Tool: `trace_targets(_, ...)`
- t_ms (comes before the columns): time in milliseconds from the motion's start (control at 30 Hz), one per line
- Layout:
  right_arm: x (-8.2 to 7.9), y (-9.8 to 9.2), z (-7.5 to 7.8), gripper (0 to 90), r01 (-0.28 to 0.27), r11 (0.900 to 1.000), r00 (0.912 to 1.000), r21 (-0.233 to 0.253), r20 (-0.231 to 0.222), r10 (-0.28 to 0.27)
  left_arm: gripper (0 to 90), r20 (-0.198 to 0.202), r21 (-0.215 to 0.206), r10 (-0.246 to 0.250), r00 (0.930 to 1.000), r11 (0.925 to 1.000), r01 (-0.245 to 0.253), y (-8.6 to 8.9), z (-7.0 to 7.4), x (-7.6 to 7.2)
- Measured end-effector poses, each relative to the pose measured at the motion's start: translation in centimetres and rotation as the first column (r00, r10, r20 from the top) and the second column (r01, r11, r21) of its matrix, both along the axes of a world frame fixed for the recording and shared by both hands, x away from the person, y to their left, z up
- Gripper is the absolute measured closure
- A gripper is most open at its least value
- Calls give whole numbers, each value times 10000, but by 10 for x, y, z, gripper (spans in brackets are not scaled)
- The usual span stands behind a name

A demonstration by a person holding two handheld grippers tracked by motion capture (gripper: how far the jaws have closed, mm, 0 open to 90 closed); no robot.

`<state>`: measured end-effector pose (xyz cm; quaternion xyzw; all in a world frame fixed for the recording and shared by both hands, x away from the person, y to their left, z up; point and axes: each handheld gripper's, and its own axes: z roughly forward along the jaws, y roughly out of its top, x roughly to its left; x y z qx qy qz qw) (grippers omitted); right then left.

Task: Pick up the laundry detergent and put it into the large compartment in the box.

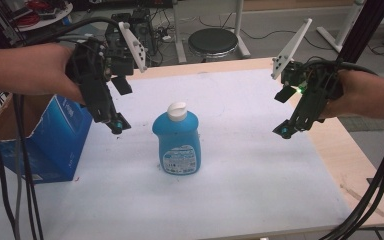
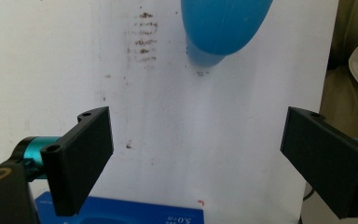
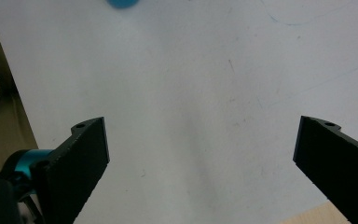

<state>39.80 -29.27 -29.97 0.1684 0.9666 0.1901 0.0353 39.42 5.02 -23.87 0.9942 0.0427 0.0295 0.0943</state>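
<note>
"How far along am I?"

"Nothing is picked up yet. The blue bottle (image 1: 176, 139) stands upright in the middle of the worktop (image 1: 260, 175), with a blue box (image 1: 55, 145) to its left."

"And my grippers?"

"My left gripper (image 1: 116, 109) hangs left of the bottle, my right gripper (image 1: 284, 114) well to its right. Both are spread wide and empty."

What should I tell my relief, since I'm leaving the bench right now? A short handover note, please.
Left tongs: open, holding nothing, in the air left of the blue bottle, above the blue box.
Right tongs: open, holding nothing, in the air to the bottle's right.
Bottle: upright mid-sheet on the white sheet, white cap on, untouched.
Done: nothing visible yet.
Left: probably closing in and gripping the bottle.
</note>
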Motion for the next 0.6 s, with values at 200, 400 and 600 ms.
trace_targets(200, 0, 1, -1, 24, -60, 10000, 10000, 20, -23, 60, 93, 28, -346, -235, 9997, 9991, 236, -15, -2, 0)
trace_targets(400, 1, 1, -2, 24, -84, 10000, 9999, 52, -58, 85, 93, -61, -404, -542, 9985, 9977, 539, -30, -7, -1)
trace_targets(600, 2, 2, -3, 24, -178, 9998, 9998, 59, -38, 178, 93, -83, -506, -762, 9971, 9958, 756, -42, -10, -1)
